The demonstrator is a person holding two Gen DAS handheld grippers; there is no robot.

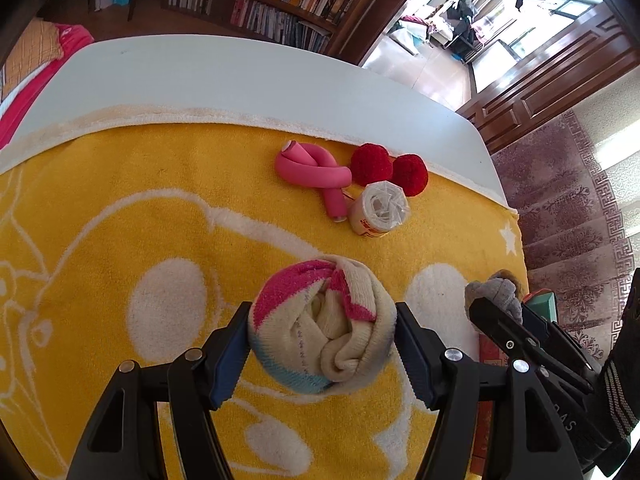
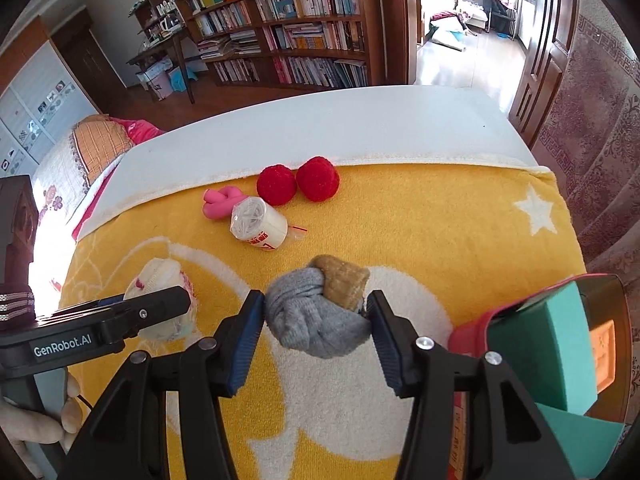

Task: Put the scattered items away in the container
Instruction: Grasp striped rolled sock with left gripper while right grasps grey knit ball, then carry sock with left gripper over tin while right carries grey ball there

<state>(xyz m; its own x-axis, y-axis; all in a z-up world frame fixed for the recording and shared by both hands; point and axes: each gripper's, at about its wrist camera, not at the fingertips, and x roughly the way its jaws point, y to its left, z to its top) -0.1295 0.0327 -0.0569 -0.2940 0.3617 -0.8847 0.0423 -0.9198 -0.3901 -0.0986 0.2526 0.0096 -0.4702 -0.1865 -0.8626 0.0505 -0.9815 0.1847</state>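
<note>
My left gripper (image 1: 322, 330) is shut on a cream, pink and blue rolled sock (image 1: 320, 324), held a little above the yellow towel (image 1: 120, 200). My right gripper (image 2: 316, 320) is shut on a grey and tan rolled sock (image 2: 320, 308), also lifted. Farther back on the towel lie a pink foam curler (image 1: 310, 170), two red pompoms (image 1: 372, 164) and a white wrapped roll (image 1: 378, 210). The same curler (image 2: 222, 202), pompoms (image 2: 298, 182) and roll (image 2: 258, 222) show in the right wrist view. A red container (image 2: 560, 340) with green foam blocks sits at the right edge.
The towel covers a white table (image 2: 320, 128). Past its far edge stand bookshelves (image 2: 300, 28) and a bed with an orange pillow (image 2: 100, 140). A patterned rug (image 1: 568, 200) lies on the floor to the right. A hand (image 2: 36, 424) holds the left gripper's handle.
</note>
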